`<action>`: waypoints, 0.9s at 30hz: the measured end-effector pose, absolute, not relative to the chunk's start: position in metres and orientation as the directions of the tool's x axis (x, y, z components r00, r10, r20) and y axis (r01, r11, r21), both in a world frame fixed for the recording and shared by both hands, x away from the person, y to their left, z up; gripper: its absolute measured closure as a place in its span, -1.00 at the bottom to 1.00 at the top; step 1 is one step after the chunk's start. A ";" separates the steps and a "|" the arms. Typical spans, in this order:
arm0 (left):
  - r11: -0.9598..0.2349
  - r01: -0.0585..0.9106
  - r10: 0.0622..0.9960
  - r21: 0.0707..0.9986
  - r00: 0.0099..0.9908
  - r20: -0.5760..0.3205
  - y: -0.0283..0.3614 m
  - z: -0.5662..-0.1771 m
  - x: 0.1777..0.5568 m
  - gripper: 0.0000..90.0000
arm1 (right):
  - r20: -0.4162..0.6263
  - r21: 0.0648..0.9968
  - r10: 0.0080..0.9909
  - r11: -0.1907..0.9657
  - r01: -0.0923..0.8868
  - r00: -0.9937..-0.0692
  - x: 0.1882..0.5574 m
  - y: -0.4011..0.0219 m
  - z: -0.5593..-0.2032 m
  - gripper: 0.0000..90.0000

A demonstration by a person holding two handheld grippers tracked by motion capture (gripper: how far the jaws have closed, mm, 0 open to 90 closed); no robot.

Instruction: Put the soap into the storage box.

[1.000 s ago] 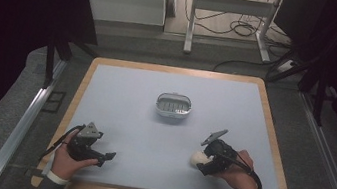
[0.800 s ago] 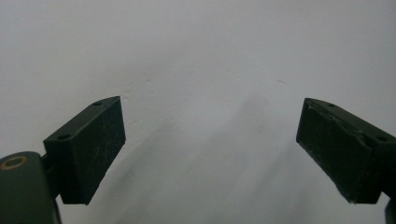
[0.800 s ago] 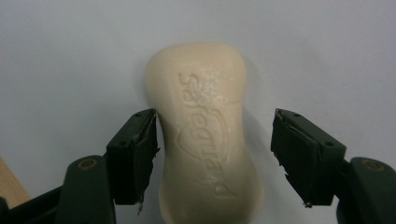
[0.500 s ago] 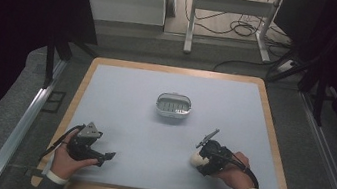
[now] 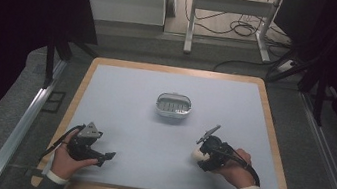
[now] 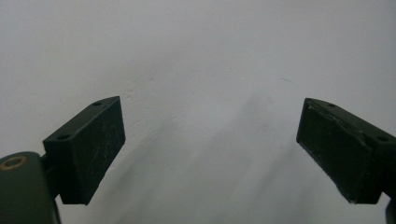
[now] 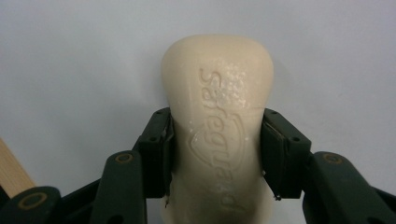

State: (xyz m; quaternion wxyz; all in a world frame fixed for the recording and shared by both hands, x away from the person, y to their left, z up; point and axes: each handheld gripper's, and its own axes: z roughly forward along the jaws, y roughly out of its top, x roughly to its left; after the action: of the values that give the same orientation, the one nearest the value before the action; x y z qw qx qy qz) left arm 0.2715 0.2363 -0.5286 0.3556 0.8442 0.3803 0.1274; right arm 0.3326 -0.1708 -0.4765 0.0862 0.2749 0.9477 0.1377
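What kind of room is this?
Probably a lab or recording workshop: a bare wood-edged table, loose cables on the floor behind, and hand-held grippers, the right gripper squeezing a soap bar.

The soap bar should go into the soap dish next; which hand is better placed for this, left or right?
Probably the right. The right gripper is already shut on the soap bar and lies nearer the soap dish. The left gripper is open, with nothing between its jaws.

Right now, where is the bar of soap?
The bar of soap is clamped in the right gripper, low over the mat's near right part, nearer the person than the soap dish.
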 end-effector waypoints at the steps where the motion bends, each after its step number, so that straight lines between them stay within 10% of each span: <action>1: -0.458 0.551 0.733 0.697 0.678 -0.055 0.236 -0.529 0.272 -0.81 | -0.090 0.317 0.546 0.809 0.495 -0.833 0.334 -0.171 -0.474 0.10; 27: -0.464 0.549 0.729 0.695 0.683 -0.053 0.235 -0.530 0.272 -0.81 | -0.091 0.390 0.606 0.752 0.531 -0.790 0.366 -0.178 -0.462 0.10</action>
State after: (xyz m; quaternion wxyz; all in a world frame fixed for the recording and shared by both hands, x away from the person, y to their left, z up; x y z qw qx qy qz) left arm 0.2721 0.2347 -0.5303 0.3542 0.8461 0.3776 0.1266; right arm 0.3659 -0.1779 -0.4617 0.1066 0.3057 0.9299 0.1746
